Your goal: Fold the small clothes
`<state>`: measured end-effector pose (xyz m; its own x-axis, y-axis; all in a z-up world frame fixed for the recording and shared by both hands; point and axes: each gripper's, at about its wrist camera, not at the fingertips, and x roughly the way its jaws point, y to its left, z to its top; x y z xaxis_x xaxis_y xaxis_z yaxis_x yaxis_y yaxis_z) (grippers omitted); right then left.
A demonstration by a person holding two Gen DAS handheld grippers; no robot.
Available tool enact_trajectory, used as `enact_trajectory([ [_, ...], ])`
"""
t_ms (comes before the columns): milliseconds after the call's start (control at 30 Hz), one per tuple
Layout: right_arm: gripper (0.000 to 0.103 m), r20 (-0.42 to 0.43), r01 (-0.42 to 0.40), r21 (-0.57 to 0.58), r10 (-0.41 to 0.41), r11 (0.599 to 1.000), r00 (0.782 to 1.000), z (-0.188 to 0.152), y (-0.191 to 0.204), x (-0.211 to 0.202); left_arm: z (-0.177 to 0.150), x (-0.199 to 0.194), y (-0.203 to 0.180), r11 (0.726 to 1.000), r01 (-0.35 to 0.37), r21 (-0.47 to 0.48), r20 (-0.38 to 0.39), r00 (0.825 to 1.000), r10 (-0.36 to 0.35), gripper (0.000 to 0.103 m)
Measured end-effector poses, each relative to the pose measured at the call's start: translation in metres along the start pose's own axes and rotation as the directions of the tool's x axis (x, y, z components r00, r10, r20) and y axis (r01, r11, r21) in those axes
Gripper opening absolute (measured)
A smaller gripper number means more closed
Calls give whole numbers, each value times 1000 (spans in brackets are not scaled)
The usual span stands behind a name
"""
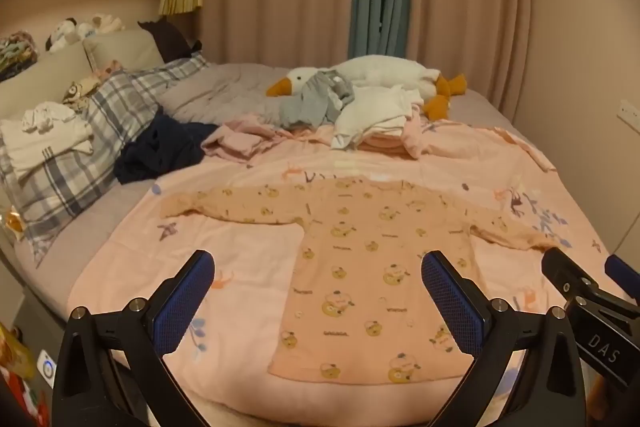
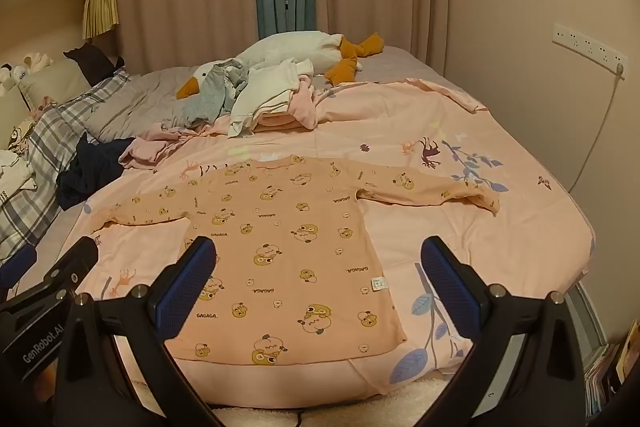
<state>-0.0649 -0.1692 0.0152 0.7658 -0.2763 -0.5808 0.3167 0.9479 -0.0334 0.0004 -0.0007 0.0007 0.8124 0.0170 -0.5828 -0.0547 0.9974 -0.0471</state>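
A small peach long-sleeved shirt [image 1: 360,267] with a bear print lies flat on the pink sheet [image 1: 248,267], sleeves spread out to both sides; it also shows in the right wrist view [image 2: 288,259]. My left gripper [image 1: 318,263] is open and empty, held above the shirt's hem, nearer its left side. My right gripper [image 2: 318,251] is open and empty above the hem, nearer its right side. The right gripper also shows at the right edge of the left wrist view [image 1: 580,275], and the left gripper at the left edge of the right wrist view [image 2: 52,259].
A heap of unfolded clothes [image 2: 256,95] lies at the far side of the bed in front of a plush goose [image 2: 304,47]. A dark garment [image 2: 92,167] and plaid pillows [image 1: 92,139] are at the left. A wall [image 2: 540,87] with sockets stands at the right.
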Motion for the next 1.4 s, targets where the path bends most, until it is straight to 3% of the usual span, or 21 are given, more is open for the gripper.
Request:
enact_trajectory([
  [133,103,-4,2,0,-2,1000,1000,0,0,0,-3,-5,-3,1000,17,4,39,999,-17,103],
  [400,103,-9,1,2,-1,1000,1000,2,0,-2,-2,-2,-1,1000,20,15,14,1000,-21,103],
  [1400,103,12,18,-21,-18,1000,1000,6,2,-11,0,-12,1,999,29,13,46,998,-30,103],
])
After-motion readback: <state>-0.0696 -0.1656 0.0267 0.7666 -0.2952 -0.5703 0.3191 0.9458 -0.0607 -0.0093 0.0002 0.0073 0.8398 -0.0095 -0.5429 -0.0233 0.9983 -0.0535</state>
